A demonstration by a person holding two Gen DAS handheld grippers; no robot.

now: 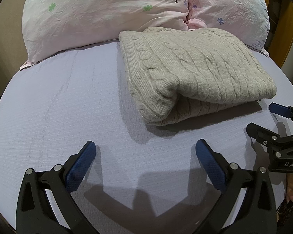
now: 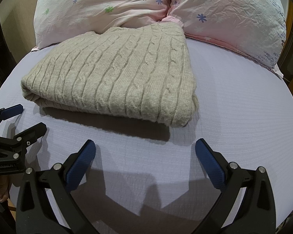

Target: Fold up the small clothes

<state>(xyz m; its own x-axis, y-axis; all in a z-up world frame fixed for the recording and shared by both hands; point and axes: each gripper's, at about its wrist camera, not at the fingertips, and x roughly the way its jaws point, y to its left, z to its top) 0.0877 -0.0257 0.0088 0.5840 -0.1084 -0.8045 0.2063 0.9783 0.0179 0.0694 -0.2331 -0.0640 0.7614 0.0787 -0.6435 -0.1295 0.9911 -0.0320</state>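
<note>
A beige cable-knit sweater lies folded into a thick rectangle on the lilac bed sheet; it also shows in the right wrist view. My left gripper is open and empty, hovering over bare sheet in front of the sweater's near left corner. My right gripper is open and empty, in front of the sweater's near edge. Each gripper shows in the other's view: the right one at the right edge, the left one at the left edge, both with jaws apart.
Two pink floral pillows lie behind the sweater, touching its far edge, and also show in the right wrist view. Wooden furniture stands past the bed's right side. Bare sheet stretches to the right of the sweater.
</note>
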